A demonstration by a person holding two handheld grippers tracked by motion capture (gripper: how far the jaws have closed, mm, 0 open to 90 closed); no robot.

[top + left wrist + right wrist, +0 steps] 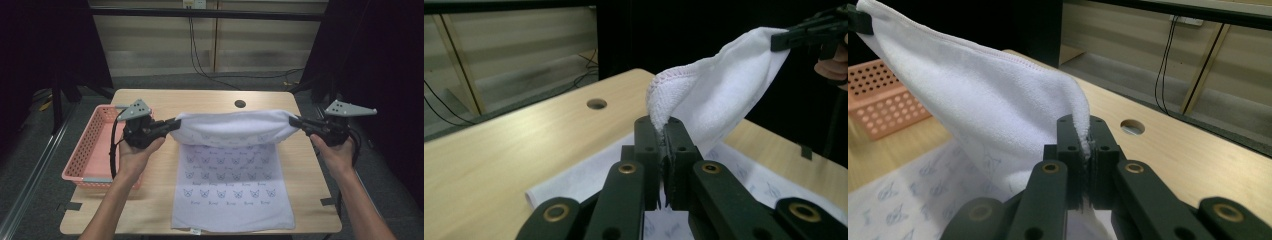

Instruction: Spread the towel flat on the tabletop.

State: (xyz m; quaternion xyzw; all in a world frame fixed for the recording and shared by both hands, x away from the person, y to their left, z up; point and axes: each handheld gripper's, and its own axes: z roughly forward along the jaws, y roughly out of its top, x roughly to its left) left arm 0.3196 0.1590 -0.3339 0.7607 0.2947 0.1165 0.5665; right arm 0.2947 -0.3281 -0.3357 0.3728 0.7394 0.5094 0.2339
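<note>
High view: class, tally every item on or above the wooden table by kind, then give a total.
White printed cloth towel: 1
Pink perforated plastic basket: 1
Black two-jaw handheld tools: 2, left tool and right tool, each shut on a towel corner
Total: 4

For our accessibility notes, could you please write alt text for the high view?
A person's left gripper and right gripper each pinch a far corner of a white patterned towel, lifting that edge above a wooden table while the near part lies flat. A pink basket sits at the table's left.
</note>
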